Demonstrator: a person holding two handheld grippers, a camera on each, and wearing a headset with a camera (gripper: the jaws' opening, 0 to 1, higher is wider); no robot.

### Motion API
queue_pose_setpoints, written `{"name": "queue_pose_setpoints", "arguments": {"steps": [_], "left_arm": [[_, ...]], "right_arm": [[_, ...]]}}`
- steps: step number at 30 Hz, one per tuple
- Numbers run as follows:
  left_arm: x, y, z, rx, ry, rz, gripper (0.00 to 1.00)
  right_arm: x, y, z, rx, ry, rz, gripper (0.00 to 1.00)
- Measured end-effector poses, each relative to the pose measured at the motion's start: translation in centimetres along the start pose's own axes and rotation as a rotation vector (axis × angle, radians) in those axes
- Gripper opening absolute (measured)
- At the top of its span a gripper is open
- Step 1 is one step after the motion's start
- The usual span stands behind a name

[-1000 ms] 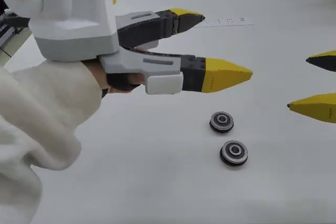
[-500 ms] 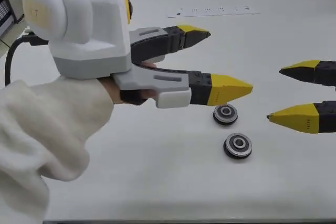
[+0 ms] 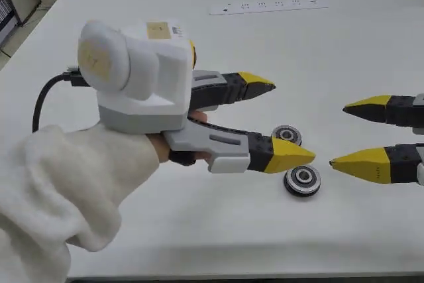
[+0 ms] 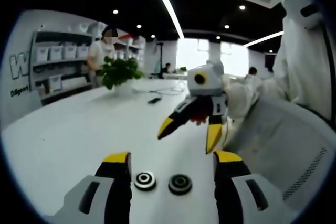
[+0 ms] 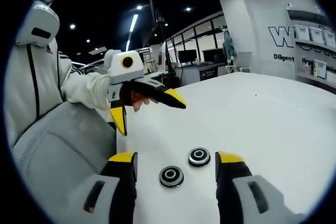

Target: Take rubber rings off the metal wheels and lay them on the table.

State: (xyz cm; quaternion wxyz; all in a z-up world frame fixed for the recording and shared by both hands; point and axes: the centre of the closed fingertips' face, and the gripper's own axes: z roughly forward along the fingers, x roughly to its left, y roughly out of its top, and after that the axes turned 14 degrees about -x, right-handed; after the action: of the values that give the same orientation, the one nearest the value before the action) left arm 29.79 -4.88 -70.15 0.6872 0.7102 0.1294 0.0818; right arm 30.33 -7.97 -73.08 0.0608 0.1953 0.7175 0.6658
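Left yellow-tipped gripper [image 3: 291,121] and the right gripper [image 3: 338,134] face each other over the white bench [image 3: 218,230], both spread wide and empty. Between them lie flat a small round metal wheel [image 3: 302,180] and a second wheel [image 3: 286,134] just beside it. Their black rubber rings [image 3: 301,193] are on, and the wheels are likely bracketed so one gripper steadies while the other peels.

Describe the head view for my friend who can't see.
Two open, yellow-tipped grippers face each other over a white table: the left gripper, on a white-sleeved arm, and the right gripper. Between them lie a near wheel and a far wheel, black-rimmed.
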Motion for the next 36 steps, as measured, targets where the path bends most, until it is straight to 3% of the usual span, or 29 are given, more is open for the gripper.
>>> {"name": "queue_pose_setpoints", "arguments": {"steps": [5, 12, 17, 25, 33, 36], "left_arm": [[-0.4, -0.4, 0.5, -0.012, -0.006, -0.040, 0.61], [-0.8, -2.9, 0.7, 0.062, -0.026, -0.014, 0.54], [-1.5, -4.5, 1.0, 0.115, -0.060, -0.003, 0.49], [-1.3, -5.6, 1.4, 0.137, -0.063, 0.006, 0.43], [-1.4, -7.3, 1.9, 0.191, -0.062, 0.028, 0.34], [-1.7, -7.7, 2.0, 0.192, -0.072, 0.008, 0.32]], "right_arm": [[0.6, -0.9, 0.4, 0.019, 0.016, 0.004, 0.53], [1.1, -2.7, 0.7, 0.083, 0.023, -0.031, 0.48], [1.0, -3.5, 0.7, 0.090, 0.011, -0.031, 0.40], [1.7, -5.2, 0.9, 0.136, 0.039, -0.047, 0.34], [1.1, -5.8, 0.9, 0.148, 0.019, -0.062, 0.27], [1.1, -6.1, 0.9, 0.155, 0.022, -0.065, 0.25]]}}
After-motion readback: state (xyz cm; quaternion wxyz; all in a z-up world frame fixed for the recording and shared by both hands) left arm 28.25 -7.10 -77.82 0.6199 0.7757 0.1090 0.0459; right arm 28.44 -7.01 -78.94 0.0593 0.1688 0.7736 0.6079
